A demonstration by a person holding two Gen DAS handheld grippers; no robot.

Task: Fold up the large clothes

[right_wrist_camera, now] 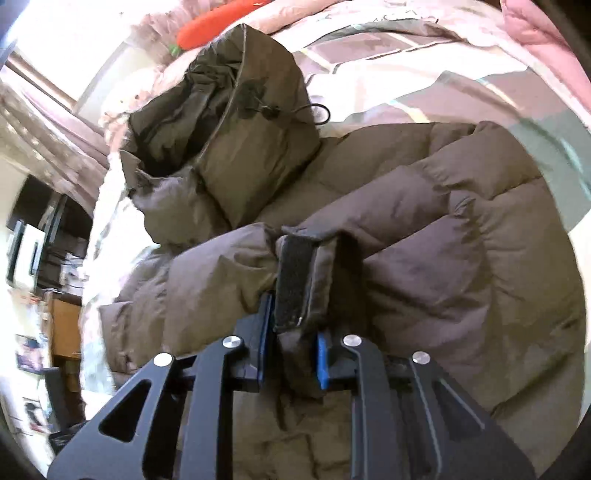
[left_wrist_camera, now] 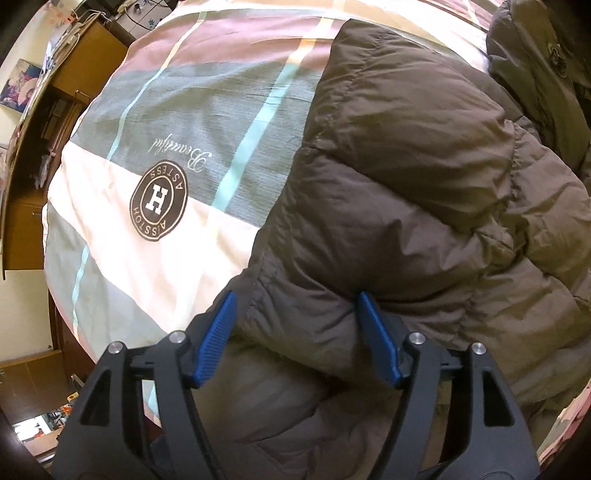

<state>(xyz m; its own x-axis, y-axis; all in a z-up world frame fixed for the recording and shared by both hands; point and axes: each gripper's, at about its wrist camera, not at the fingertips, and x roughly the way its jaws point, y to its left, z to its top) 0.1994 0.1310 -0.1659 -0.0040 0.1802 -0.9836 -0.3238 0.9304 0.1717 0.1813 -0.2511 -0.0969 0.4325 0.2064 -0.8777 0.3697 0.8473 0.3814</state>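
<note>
Left wrist view: we see the left gripper (left_wrist_camera: 295, 314) pointing down onto a brown quilted down jacket (left_wrist_camera: 406, 192), puffy, with stitched baffles and a matte, creased shell. Its blue ribbed fingers (left_wrist_camera: 218, 339) stand wide apart with a bulge of jacket fabric between them; we cannot tell whether the pads press on it. The jacket lies on a bed, across the right half of a checked bedcover (left_wrist_camera: 177, 110) of smooth pink, grey and cream blocks with a round printed "H" badge (left_wrist_camera: 159, 201). A wooden cabinet (left_wrist_camera: 74, 74) stands past the bed's left edge, its contents too small to read.

Right wrist view, slightly blurred: the right gripper (right_wrist_camera: 291, 336) has its fingers partly closed on the sleeve cuff (right_wrist_camera: 299, 280), a fuzzy dark fastening strip facing us. The hood (right_wrist_camera: 236, 122) slumps toward the bed's far edge. An orange, carrot-shaped object (right_wrist_camera: 218, 24) is cut off at the top.
</note>
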